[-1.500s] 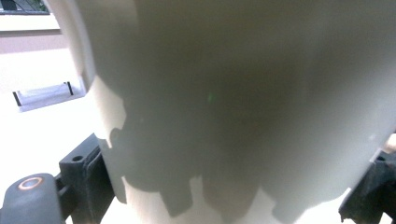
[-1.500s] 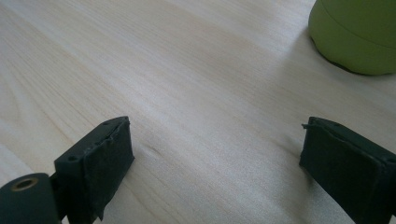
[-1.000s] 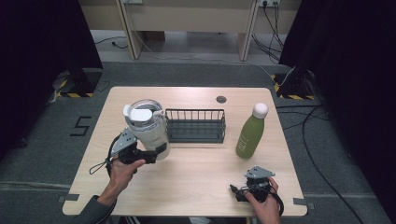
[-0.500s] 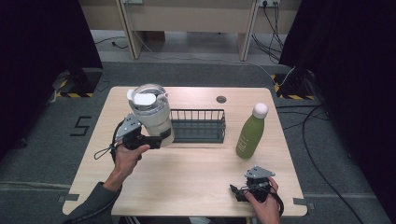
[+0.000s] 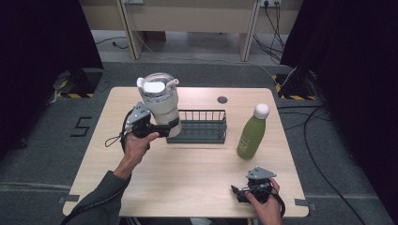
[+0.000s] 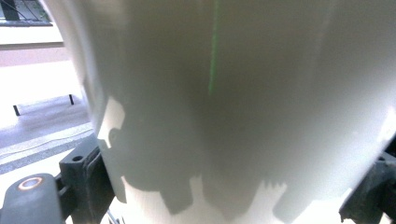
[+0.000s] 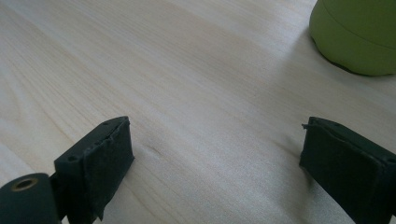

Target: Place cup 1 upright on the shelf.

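White tumbler [image 5: 159, 104] in left tongs [image 5: 170, 127], now higher, nearer wire basket [image 5: 202, 125].

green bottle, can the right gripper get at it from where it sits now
Probably yes. The right gripper rests open on the table, and only bare wood lies between it and the green bottle. The bottle's base shows just ahead of its jaws.

left gripper [image 5: 170, 127] raised with jaws clamped, right gripper [image 5: 239, 194] low with jaws apart.
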`<state>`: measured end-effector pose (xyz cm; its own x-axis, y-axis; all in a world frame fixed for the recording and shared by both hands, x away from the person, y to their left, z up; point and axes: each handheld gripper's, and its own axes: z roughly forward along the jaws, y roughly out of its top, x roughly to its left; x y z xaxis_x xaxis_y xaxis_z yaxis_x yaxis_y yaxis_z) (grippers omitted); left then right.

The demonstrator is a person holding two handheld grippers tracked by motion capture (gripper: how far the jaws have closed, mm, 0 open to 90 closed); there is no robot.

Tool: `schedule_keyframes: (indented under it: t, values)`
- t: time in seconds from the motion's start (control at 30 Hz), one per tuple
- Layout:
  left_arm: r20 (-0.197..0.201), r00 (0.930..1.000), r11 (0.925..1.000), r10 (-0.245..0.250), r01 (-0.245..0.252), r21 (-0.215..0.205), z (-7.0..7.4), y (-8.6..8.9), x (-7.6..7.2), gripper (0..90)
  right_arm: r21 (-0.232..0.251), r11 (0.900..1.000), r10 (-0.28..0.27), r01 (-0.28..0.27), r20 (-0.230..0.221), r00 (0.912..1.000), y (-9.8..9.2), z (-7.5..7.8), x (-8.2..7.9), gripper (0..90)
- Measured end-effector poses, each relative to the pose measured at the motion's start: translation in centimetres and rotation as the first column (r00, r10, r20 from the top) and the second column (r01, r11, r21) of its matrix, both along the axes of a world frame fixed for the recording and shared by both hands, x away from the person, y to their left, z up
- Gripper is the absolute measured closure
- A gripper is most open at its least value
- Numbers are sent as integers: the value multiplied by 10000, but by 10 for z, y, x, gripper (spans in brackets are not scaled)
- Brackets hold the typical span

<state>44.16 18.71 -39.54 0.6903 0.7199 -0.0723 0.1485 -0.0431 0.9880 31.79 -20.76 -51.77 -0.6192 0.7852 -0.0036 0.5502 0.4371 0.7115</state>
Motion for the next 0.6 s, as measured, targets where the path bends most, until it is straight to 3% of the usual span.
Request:
schedule_keyframes:
  t: [0.6]
  values:
    - [-69,9993,9993,376,-377,-80,-6,-7,31,108,-3,10000,25,-25,9,10000,0,0,0,93]
